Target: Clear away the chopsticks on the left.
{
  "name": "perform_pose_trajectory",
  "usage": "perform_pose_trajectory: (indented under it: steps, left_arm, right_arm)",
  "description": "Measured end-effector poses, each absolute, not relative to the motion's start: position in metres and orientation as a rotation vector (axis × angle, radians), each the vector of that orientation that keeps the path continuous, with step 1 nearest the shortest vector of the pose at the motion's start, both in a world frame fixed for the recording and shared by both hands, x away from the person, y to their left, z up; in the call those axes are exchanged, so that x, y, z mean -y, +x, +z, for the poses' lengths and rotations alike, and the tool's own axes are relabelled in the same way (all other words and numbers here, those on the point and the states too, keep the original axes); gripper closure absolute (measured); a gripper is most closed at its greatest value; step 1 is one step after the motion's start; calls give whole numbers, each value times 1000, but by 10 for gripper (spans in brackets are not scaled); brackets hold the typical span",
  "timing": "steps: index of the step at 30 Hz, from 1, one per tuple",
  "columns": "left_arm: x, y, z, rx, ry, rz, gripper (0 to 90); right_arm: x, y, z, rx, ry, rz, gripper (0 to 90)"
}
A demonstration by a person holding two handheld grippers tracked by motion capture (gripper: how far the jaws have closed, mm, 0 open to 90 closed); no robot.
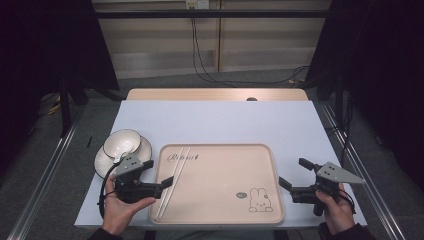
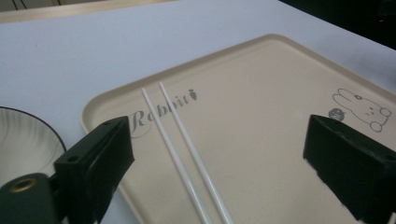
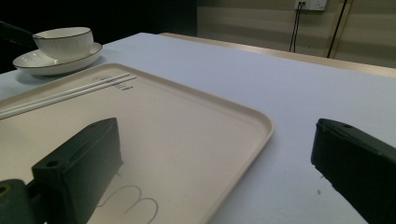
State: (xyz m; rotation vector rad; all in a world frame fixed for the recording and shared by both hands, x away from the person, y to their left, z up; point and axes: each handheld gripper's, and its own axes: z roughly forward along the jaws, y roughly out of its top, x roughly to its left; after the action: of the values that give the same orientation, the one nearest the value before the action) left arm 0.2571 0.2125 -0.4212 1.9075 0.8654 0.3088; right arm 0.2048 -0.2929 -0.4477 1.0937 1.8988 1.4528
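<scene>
Down at the lower left of the high view my left gripper point(image 1: 161, 183) has its jaws spread apart with nothing between them, reaching over the left rim of the tray point(image 1: 220, 220); in the left gripper view the two black jaws stand wide at the lower left and right of the frame, and the chopsticks point(image 2: 184, 151) run between them from the upper middle down to the bottom edge; I judge I hold the jaws this wide so they can straddle both sticks at once. At the lower right of the high view my right gripper point(image 1: 292, 175) is likewise released and empty, parked just off the tray's right rim; its own view puts one jaw over the tray point(image 3: 224, 116) and the other over the bare white table point(image 3: 299, 93), which reads to me as waiting clear of the work rather than reaching. Farther up, the chopsticks point(image 1: 172, 181) lie side by side, almost touching, along the tray's left part, their far tips by the printed word; lying flat and parallel like that, they should be taken as a pair. Beyond them, at the left of the high view, a bowl point(image 1: 122, 142) sits on a plate point(image 1: 102, 159), off the tray and just behind my left gripper.
</scene>
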Motion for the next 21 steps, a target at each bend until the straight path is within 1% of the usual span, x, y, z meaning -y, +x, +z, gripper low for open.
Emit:
perform_pose_trajectory:
  steps: [2,4,10,15,20,21]
  left_arm:
    - [-220,254,-421,-857,1876,316,47]
    - [-229,249,-420,-847,1860,351,41]
    - [-253,241,-418,-841,1809,346,25]
    - [-278,228,-422,-880,1777,420,24]
    - [-298,219,-431,-897,1695,393,19]
    - [-299,219,-430,-907,1691,411,17]
  right_arm:
    - [293,205,-448,-1897,1096,1453,16]
    - [293,205,-448,-1894,1096,1451,16]
    - [293,205,-448,-1888,1102,1453,16]
    - [294,204,-448,-1893,1097,1453,16]
    - [294,204,-447,-1886,1096,1447,15]
    - [295,204,-447,-1878,1092,1451,15]
